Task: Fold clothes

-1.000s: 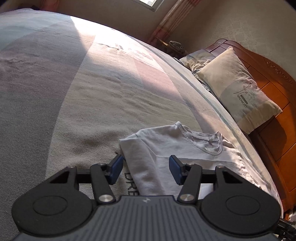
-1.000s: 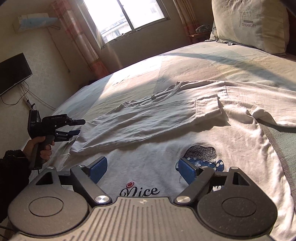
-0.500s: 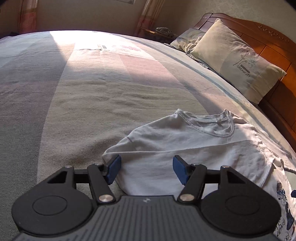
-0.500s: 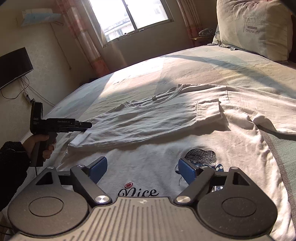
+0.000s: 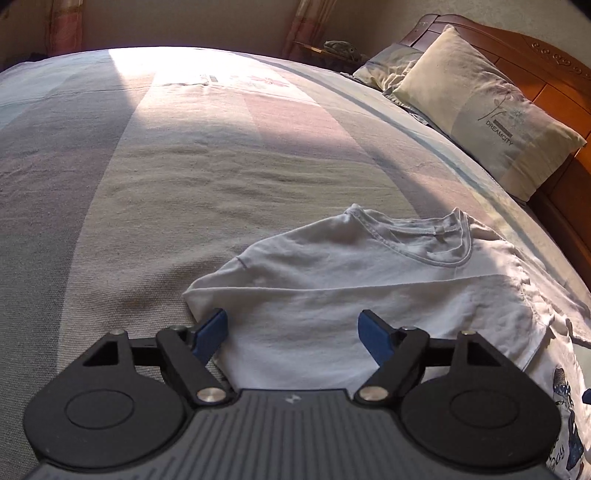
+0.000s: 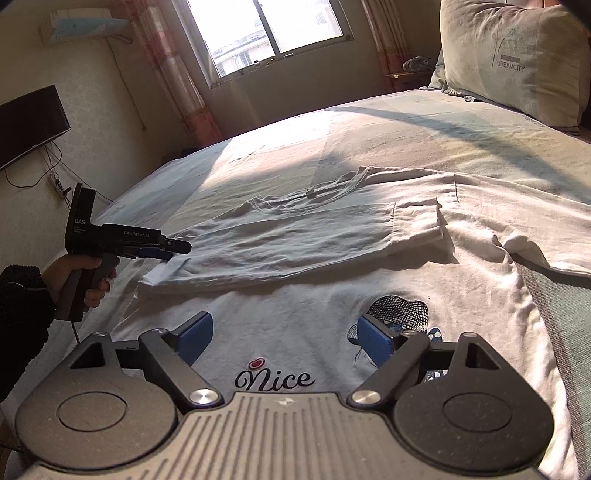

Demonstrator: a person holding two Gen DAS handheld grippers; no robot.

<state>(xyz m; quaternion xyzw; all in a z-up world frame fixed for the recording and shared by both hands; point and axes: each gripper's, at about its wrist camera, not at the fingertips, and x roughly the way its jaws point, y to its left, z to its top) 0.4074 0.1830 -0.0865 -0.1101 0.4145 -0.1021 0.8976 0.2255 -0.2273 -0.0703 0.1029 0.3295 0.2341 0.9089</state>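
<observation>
Right tongs (image 6: pixel 284 341): spread wide, nothing gripped, over the "Nice" print.
Left tongs (image 5: pixel 293 336): jaws opening, T-shirt edge between the pads, no pad pressing.
T-shirt (image 6: pixel 332 295): white, flat on the bed (image 5: pixel 166 177), one side folded over the chest.
Right view only: hand (image 6: pixel 79 273) holding the left tongs at the folded edge; TV (image 6: pixel 29 122); window (image 6: pixel 273 33).
Left view only: wooden headboard (image 5: pixel 546 66) behind the pillow (image 5: pixel 491 114).

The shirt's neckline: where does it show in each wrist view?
Left wrist: neckline right of centre, beyond the open, still-widening left gripper.
Right wrist: neckline centre, beyond the folded-over sleeve.
Shared landmark: DREAMCITY pillow, upper right in both.
</observation>
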